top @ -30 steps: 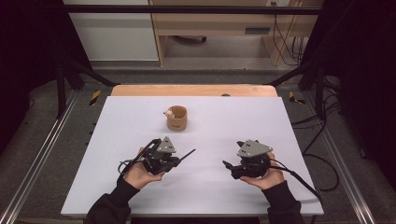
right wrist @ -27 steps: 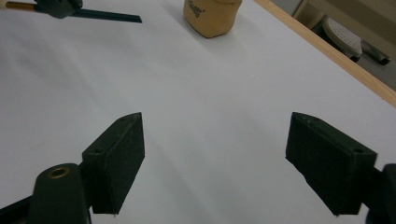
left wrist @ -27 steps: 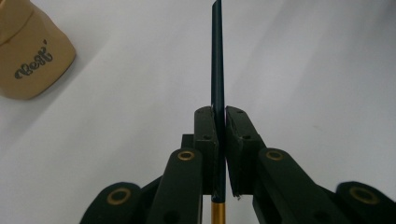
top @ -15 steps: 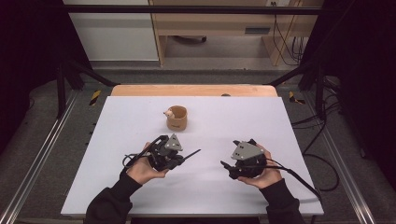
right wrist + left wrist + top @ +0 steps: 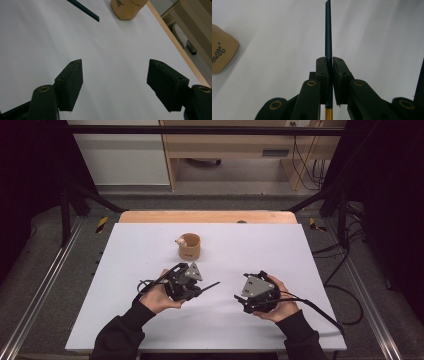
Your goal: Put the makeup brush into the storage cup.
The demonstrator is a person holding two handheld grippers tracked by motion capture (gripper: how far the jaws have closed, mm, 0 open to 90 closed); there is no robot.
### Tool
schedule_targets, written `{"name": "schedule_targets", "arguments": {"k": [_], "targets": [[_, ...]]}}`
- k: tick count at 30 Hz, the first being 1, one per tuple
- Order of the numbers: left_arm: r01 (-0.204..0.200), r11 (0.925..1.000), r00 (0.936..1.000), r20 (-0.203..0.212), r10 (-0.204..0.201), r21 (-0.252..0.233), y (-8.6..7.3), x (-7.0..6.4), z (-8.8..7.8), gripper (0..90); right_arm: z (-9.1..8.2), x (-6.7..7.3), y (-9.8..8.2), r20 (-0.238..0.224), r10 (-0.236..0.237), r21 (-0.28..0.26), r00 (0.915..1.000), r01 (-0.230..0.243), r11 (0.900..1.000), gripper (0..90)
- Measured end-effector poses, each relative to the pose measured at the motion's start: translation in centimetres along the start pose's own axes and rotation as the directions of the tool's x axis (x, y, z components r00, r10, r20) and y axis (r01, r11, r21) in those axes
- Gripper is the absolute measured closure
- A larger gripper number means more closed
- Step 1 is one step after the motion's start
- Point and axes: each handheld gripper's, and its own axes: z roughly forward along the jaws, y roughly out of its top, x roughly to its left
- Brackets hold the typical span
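Left hand-held gripper (image 5: pixel 192 287) clamps dark stick (image 5: pixel 328 37), pointing toward right hand-held gripper (image 5: pixel 115 82), closing, empty.

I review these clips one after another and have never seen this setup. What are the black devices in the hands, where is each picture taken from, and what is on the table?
No robot here: a person holds a hand-held gripper in each hand, each with two black jaws. The high view looks down from above the person's side of the white table; the left gripper shows at its left, the right gripper at its right.

The two other pictures come from cameras riding on the grippers, looking along their jaws.

On the table stands a small tan cup with something pale at its rim; I cannot tell what.

The left gripper view shows its jaws shut on a thin dark stick with a gold section near its lower end, possibly a pen or brush. The right gripper's jaws stand apart with nothing between them, and have just been closing.
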Motion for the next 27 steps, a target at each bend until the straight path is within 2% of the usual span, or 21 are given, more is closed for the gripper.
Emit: {"name": "schedule_targets", "arguments": {"k": [4,6,9,13,17,20,22,26,27], "targets": [[-0.012,0.9998,0.9997,0.02,0.012,0.013,0.5,-0.1,0.2,83.2,0.3,0.2,0.2,0.003,-0.048,0.015,0.9989,0.048,0.999,32.0],[-0.014,0.9998,0.9997,0.021,0.013,0.017,0.6,-0.2,0.3,83.1,0.3,0.3,0.2,0.002,-0.057,0.019,0.9984,0.057,0.998,32.4],[-0.027,0.9992,0.9991,0.034,0.026,0.031,1.1,-0.1,0.4,83.1,0.3,0.3,0.3,-0.005,-0.11,0.013,0.9939,0.11,0.994,34.0],[-0.041,0.9981,0.9978,0.054,0.038,0.047,1.5,-0.2,0.6,83.1,0.4,0.5,0.3,-0.011,-0.142,0.001,0.9899,0.142,0.99,36.2],[-0.055,0.9965,0.996,0.074,0.05,0.063,2.1,-0.3,0.8,83.1,0.5,0.6,0.2,-0.027,-0.199,-0.009,0.9797,0.198,0.98,39.1],[-0.057,0.996,0.9952,0.083,0.052,0.069,2.3,-0.4,0.9,83.1,0.5,0.8,0.2,-0.036,-0.213,-0.017,0.9764,0.213,0.977,40.7],[-0.053,0.9961,0.9946,0.093,0.046,0.071,2.6,-0.4,1.1,83.1,0.5,0.9,0.3,-0.041,-0.239,-0.026,0.9702,0.238,0.971,42.6],[-0.044,0.9965,0.9942,0.101,0.037,0.071,2.9,-0.6,1.3,83.1,0.5,1.1,0.3,-0.043,-0.246,-0.04,0.9685,0.244,0.969,43.3],[-0.046,0.9961,0.9936,0.107,0.038,0.075,3.1,-0.6,1.3,83.1,0.5,1.0,0.4,-0.05,-0.273,-0.035,0.9608,0.271,0.962,43.2]]}}
